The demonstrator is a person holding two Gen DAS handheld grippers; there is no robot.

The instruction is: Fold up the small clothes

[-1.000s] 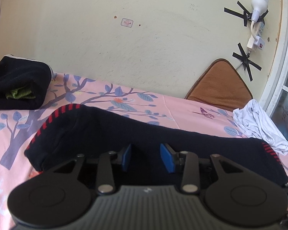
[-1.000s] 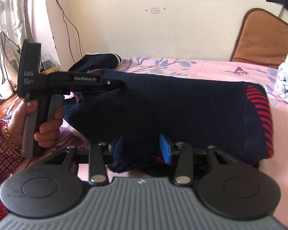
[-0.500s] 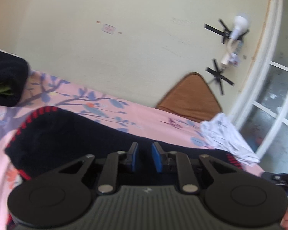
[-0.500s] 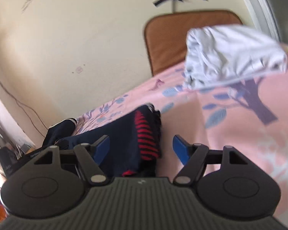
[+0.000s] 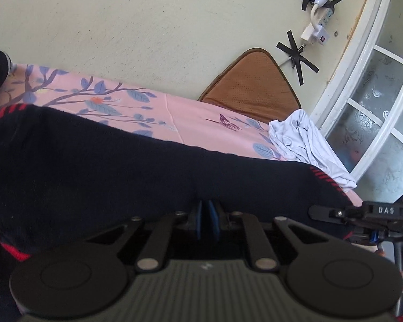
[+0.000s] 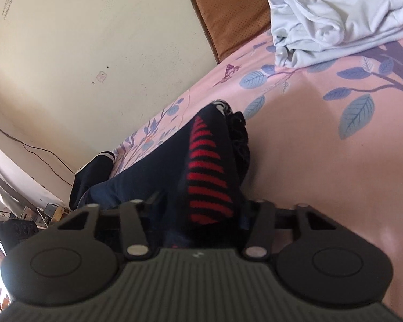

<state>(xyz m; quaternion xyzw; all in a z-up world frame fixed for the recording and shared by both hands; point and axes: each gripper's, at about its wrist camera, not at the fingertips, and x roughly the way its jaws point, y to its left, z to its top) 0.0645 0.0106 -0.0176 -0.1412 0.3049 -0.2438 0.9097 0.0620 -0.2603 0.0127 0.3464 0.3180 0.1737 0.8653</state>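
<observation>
Left gripper point(image 5: 207, 214): fingers have just been closing, now nearly together, pinching the near edge of the dark navy garment point(image 5: 121, 166) with red-striped trim. The garment lies stretched across the pink floral bed point(image 5: 196, 115). Right gripper point(image 6: 201, 212): fingers have just been closing, clamped on the garment's red-striped end. A crumpled white cloth point(image 6: 335, 13) lies well apart, beside a brown cushion point(image 5: 252, 86).

The dark navy knitted garment point(image 5: 99, 166) carries red stripes at its cuff point(image 6: 207, 177). The pink bedsheet point(image 5: 196, 118) shows blue leaves and purple branches (a butterfly too). At two o'clock lies a crumpled white cloth point(image 5: 306, 145); a brown perforated cushion point(image 5: 255, 86) stands behind it.
</observation>
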